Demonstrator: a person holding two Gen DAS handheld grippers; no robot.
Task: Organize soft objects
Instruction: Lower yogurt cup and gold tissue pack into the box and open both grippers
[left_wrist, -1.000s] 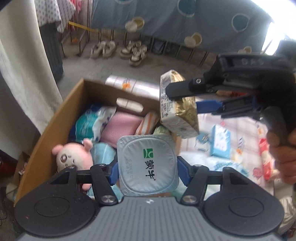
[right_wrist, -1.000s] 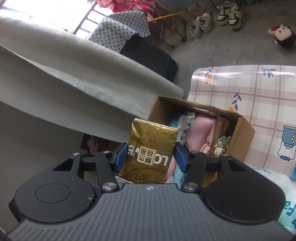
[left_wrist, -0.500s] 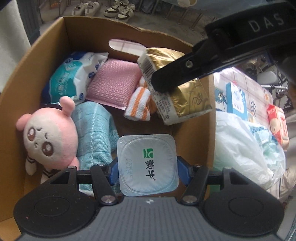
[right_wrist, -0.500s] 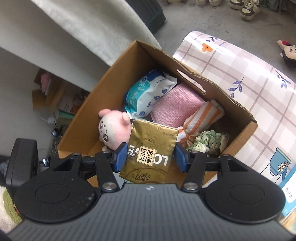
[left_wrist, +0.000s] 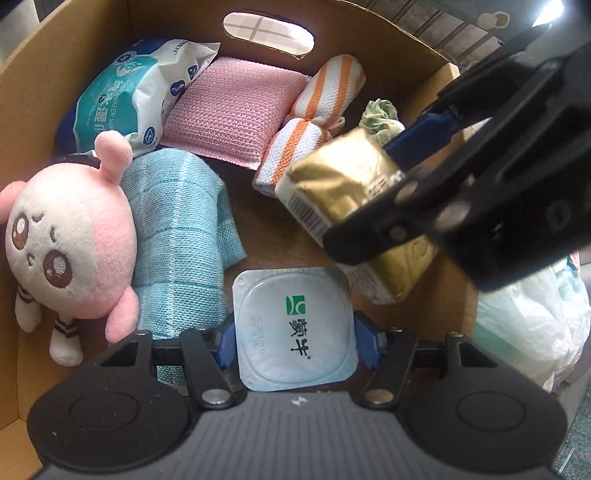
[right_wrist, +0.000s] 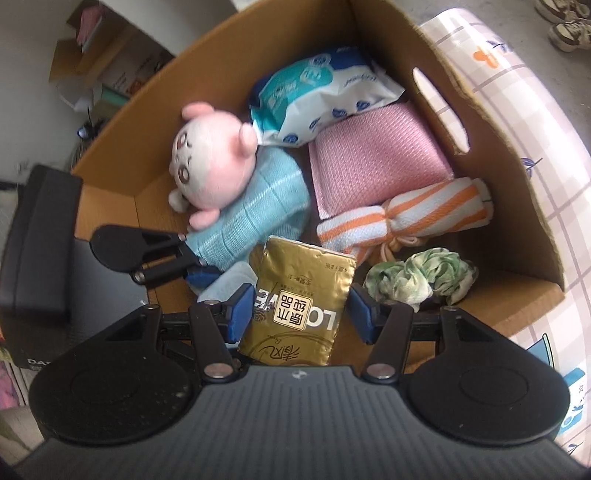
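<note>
Hovering low inside brown cardboard box (left_wrist: 436, 70), having descended from above its rim; left gripper (left_wrist: 293, 339) clamped on white foil-lidded cup (left_wrist: 295, 328); right gripper (right_wrist: 301, 314) clamped on gold foil tissue pack (right_wrist: 301, 299); release judged imminent, over bare floor beside blue checked cloth (left_wrist: 177, 236).

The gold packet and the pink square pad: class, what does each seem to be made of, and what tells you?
Gold packet: probably thin metallised foil or film; glossy, creased, catching light. Pink square pad: apparently knitted or woven cloth; matte, with a regular ribbed weave.
</note>
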